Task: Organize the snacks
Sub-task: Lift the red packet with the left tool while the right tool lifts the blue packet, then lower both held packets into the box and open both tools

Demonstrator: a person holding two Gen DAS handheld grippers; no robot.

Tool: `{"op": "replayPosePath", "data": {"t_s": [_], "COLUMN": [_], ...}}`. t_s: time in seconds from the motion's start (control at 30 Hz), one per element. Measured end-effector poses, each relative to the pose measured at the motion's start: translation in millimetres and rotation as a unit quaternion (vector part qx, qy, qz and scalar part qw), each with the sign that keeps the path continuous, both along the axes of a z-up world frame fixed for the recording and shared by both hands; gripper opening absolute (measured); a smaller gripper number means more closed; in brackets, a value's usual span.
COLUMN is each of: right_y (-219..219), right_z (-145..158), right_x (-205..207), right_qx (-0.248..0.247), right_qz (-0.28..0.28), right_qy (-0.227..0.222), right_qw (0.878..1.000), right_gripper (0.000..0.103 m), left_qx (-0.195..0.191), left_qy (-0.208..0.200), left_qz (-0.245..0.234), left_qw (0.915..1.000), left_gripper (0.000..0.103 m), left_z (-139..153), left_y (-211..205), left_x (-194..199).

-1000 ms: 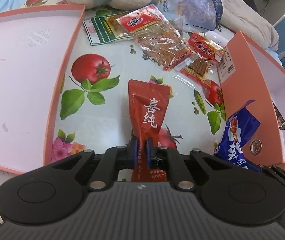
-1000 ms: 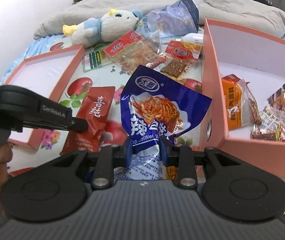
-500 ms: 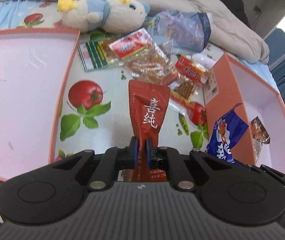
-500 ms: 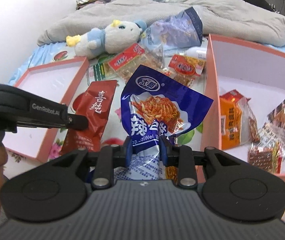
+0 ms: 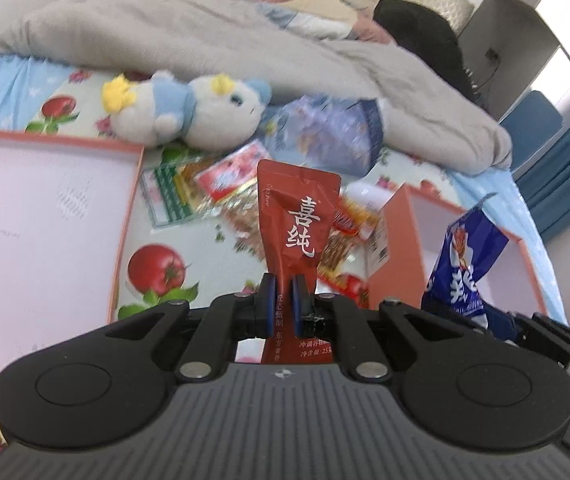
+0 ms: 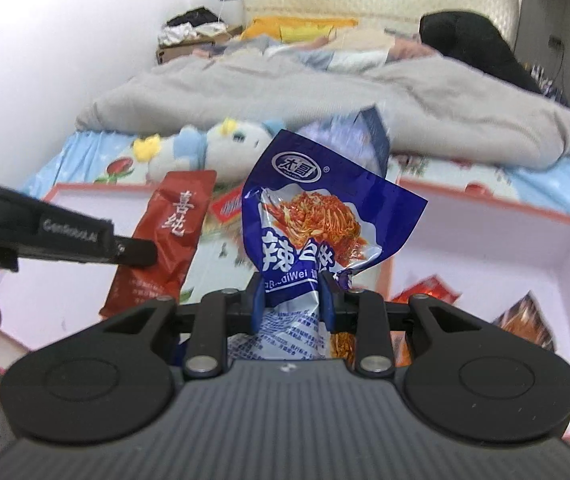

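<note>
While a few snacks already lie in the orange box (image 6: 565,240) at lower right, the left gripper (image 5: 284,307) pinches a red sachet (image 5: 297,216) and the right gripper (image 6: 293,300) clamps a blue packet (image 6: 325,216), both mid-frame, with loose packets (image 5: 221,184) left on the bedsheet.

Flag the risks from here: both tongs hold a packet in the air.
1. The left tongs pinch the red packet near its lower end, so its long top may swing or slip.
2. The right tongs bunch the blue packet at a crumpled neck; it may slide out.
3. The packets hang side by side near the orange box and could collide going in.
</note>
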State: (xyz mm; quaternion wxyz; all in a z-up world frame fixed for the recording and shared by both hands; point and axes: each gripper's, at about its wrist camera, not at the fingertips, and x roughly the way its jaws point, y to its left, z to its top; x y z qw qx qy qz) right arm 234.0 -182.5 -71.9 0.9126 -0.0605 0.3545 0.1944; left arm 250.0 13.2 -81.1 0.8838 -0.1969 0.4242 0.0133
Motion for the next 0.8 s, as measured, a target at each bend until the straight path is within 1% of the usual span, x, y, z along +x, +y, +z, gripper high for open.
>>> {"op": "replayPosePath", "data": {"t_s": [0.17, 0.3, 0.47, 0.53, 0.63, 0.7, 0.8], "right_y": [-11.5, -24.6, -49.0, -61.3, -77.8, -92.3, -112.8], "right_z": [29.0, 49.8, 69.2, 72.5, 69.4, 63.7, 49.9], "right_x": [10.0, 17.5, 26.8, 30.9, 35.6, 38.5, 41.8], "right_qx": [-0.006, -0.013, -0.024, -0.028, -0.037, -0.041, -0.047], "right_qz": [-0.006, -0.016, -0.037, -0.048, -0.061, -0.073, -0.088], "right_qy": [-0.035, -0.061, -0.086, -0.091, -0.094, -0.089, -0.073], "right_qw": [0.999, 0.998, 0.995, 0.994, 0.993, 0.993, 0.992], "right_gripper": [0.032, 0.032, 0.032, 0.032, 0.032, 0.032, 0.032], "left_qx": [-0.006, -0.001, 0.002, 0.003, 0.010, 0.010, 0.020], "left_qy": [-0.030, -0.053, -0.071, -0.072, -0.072, -0.065, -0.056], "left_qz": [-0.016, -0.034, -0.059, -0.070, -0.090, -0.105, -0.125], "left_qw": [0.9994, 0.9980, 0.9958, 0.9949, 0.9933, 0.9923, 0.9904], "left_gripper": [0.010, 0.010, 0.010, 0.010, 0.010, 0.010, 0.010], "left_z": [33.5, 58.2, 77.4, 81.3, 81.5, 78.1, 68.0], "left_y": [-12.1, -28.8, -55.0, -69.0, -92.8, -111.1, -137.1], "left_x": [11.2, 23.5, 38.7, 45.8, 54.8, 63.3, 73.8]}}
